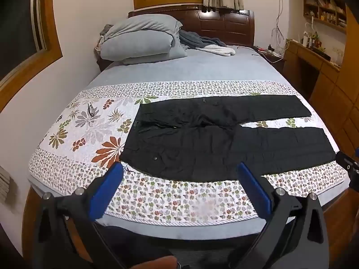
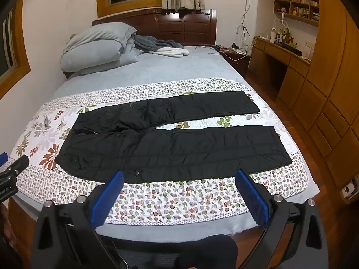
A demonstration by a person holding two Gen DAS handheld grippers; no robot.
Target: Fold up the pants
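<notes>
Black pants [image 1: 202, 139] [image 2: 170, 143] lie flat across a floral quilt [image 1: 170, 199] [image 2: 175, 199] on the bed, waist to the left and both legs spread apart toward the right. My left gripper [image 1: 179, 168] hovers open above the quilt's near edge, in front of the waist and seat, with nothing between its blue pads [image 1: 107, 190]. My right gripper [image 2: 179, 176] also stands open just short of the near leg, touching nothing. Each gripper's black frame shows at the edge of the other's view: the right gripper [image 1: 349, 163] and the left gripper [image 2: 11, 172].
Stacked grey pillows [image 1: 143, 38] and a rumpled blanket [image 1: 208, 44] sit by the dark headboard. Eyeglasses [image 1: 90, 109] lie on the quilt left of the pants. A wooden desk and cabinets [image 2: 314, 71] line the right wall, with wood floor [image 2: 298, 134] between them and the bed.
</notes>
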